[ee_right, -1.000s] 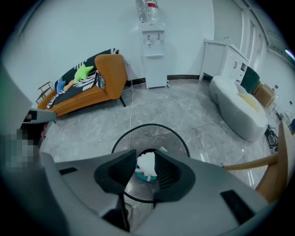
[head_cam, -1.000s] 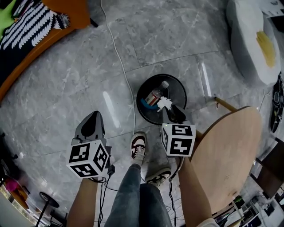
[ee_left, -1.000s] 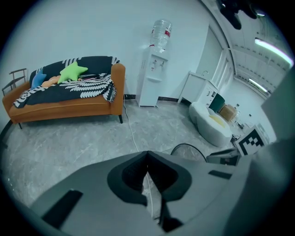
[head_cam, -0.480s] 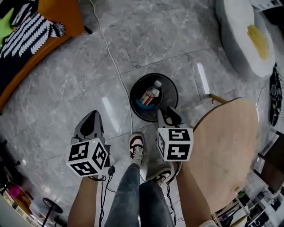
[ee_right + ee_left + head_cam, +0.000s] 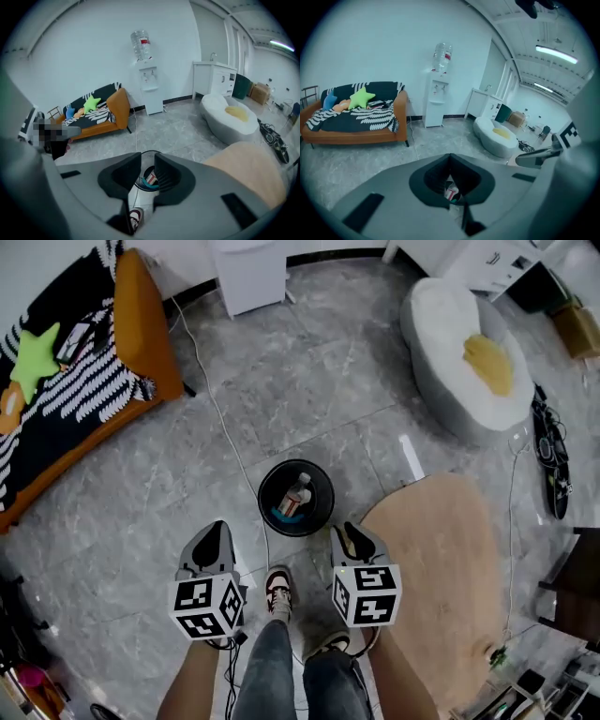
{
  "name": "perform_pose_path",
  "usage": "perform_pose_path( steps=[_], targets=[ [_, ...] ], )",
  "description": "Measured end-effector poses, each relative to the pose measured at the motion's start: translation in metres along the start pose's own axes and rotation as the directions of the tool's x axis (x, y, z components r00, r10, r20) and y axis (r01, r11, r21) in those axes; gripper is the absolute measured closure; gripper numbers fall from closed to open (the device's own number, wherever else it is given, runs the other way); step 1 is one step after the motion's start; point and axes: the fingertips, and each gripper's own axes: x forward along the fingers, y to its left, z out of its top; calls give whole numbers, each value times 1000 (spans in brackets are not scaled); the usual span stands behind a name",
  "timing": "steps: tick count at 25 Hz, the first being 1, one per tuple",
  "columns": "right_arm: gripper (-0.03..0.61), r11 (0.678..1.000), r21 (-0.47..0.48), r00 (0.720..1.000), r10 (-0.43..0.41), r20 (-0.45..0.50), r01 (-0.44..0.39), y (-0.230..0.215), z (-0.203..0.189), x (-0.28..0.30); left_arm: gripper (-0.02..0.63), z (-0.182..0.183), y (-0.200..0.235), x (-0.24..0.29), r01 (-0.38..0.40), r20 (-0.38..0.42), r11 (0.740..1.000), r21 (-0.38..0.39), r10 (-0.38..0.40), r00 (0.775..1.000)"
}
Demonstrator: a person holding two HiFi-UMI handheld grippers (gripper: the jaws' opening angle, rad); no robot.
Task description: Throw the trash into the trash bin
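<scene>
Grey marble floor (image 5: 141,484) spreads around the black trash bin (image 5: 262,499), which stands just ahead of the person's shoes. Inside the bin a clear plastic bottle (image 5: 298,493) lies on something teal, so the throw looks done. Such a bottle should be light, smooth and easily crushed; a grip across its middle would suit. Near the bin hang 2 tools: the left tool (image 5: 216,531) has its jaws together, empty; the right tool (image 5: 349,532) is closing on nothing, its gap narrow.
</scene>
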Motion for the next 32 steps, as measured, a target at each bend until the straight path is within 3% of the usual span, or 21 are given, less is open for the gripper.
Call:
perform_pose_path(
  steps=[4, 9, 14, 16, 20, 24, 28, 32],
  targets=[
    [548, 1000, 27, 994, -18, 110, 15, -11, 38, -91, 620, 51, -53, -52, 46, 66, 999, 12, -47, 997],
    [577, 997, 75, 965, -44, 259, 26, -36, 79, -224, 620, 115, -135, -143, 127, 144, 992, 11, -127, 981],
    [578, 988, 143, 913, -116, 391, 64, -76, 83, -356, 620, 150, -208, -244, 163, 246, 970, 182, -205, 947],
    [578, 980, 171, 875, -169, 454, 100, -98, 84, -405, 620, 171, -218, -276, 139, 320, 966, 216, -204, 925],
    [578, 949, 247, 783, -304, 542, 197, -148, 75, -498, 620, 204, -218, -328, 93, 430, 975, 202, -174, 886],
    [578, 898, 356, 709, -426, 562, 258, -187, 47, -557, 620, 210, -205, -359, 55, 465, 987, 150, -119, 877],
    [578, 884, 391, 682, -453, 574, 257, -194, 41, -575, 620, 209, -201, -373, 81, 483, 994, 70, -105, 870],
    [578, 889, 368, 666, -450, 595, 272, -190, 48, -580, 620, 207, -205, -371, 79, 479, 994, 70, -103, 872]
  ],
)
